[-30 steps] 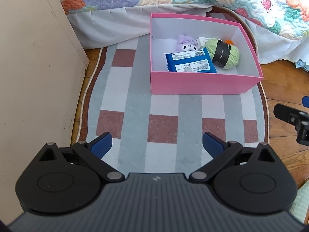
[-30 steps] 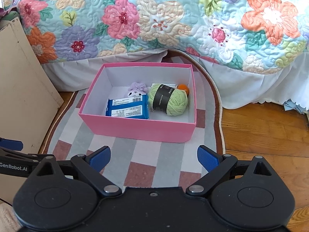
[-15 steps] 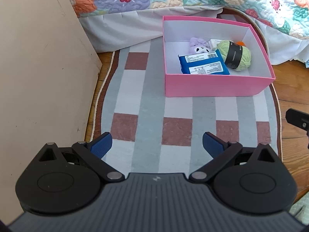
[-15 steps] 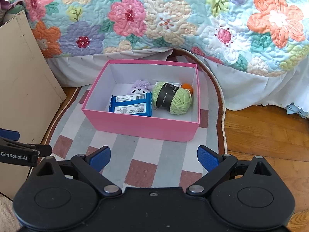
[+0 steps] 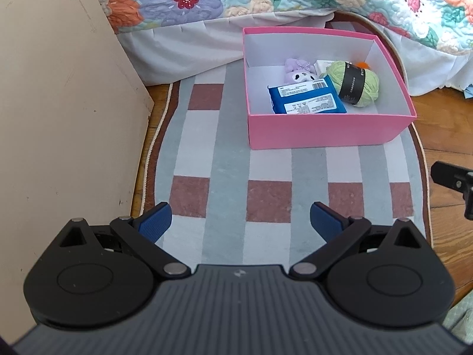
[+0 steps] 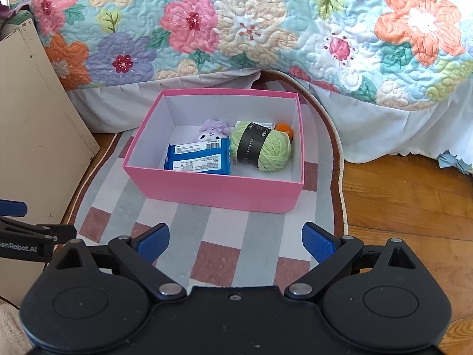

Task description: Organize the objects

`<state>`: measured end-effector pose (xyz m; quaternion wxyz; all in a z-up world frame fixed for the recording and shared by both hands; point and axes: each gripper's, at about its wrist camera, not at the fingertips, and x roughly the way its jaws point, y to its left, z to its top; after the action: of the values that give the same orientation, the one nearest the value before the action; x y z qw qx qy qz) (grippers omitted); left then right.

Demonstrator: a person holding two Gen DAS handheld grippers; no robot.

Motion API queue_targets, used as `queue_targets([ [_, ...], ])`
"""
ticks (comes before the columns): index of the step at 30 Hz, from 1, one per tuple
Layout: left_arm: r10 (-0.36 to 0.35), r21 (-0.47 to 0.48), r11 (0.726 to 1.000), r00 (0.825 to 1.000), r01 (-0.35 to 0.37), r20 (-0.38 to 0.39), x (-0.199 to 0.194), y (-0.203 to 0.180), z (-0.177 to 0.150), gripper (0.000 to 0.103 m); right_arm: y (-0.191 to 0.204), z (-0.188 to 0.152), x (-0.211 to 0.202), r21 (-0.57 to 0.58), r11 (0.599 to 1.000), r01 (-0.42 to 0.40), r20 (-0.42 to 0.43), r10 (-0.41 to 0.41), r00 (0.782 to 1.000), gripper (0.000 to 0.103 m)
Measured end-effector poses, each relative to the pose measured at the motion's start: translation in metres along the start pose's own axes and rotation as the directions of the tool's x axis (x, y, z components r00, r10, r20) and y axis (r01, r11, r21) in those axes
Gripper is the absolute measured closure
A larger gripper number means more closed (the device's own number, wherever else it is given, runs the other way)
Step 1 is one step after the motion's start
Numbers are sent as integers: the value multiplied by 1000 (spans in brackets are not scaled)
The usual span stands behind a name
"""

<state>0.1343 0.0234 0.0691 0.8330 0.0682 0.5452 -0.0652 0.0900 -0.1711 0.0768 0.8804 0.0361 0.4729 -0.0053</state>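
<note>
A pink box [image 5: 322, 131] [image 6: 212, 190] stands on a striped rug by the bed. Inside lie a blue packet [image 5: 306, 100] [image 6: 199, 158], a green yarn ball with a black band [image 5: 353, 87] [image 6: 260, 148], a purple plush toy [image 5: 298, 71] [image 6: 211, 128], a small white box [image 5: 320, 65] and an orange object [image 6: 284, 127]. My left gripper [image 5: 240, 223] is open and empty above the rug, well in front of the box. My right gripper [image 6: 235, 241] is open and empty, also in front of the box.
A beige cabinet panel [image 5: 59, 112] [image 6: 32, 136] stands at the left. A floral quilt [image 6: 251, 23] and white bed skirt [image 5: 189, 56] hang behind the box. The rug [image 5: 233, 159] lies on a wooden floor [image 6: 408, 201]. The other gripper shows at each view's edge [image 5: 455, 177] [image 6: 26, 236].
Both grippers have drawn back and away from the box, which looks smaller and farther. Both stay open and empty.
</note>
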Motion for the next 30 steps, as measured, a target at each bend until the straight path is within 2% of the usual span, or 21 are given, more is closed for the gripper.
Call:
queue_targets([
  [8, -19, -28, 999, 1000, 19, 7, -4, 4, -1, 1, -2, -2, 3, -3, 1000, -3, -17, 3, 1000, 5],
  [30, -28, -33, 999, 1000, 28, -6, 0, 4, -2, 1, -2, -2, 3, -5, 1000, -9, -29, 9, 1000, 5],
])
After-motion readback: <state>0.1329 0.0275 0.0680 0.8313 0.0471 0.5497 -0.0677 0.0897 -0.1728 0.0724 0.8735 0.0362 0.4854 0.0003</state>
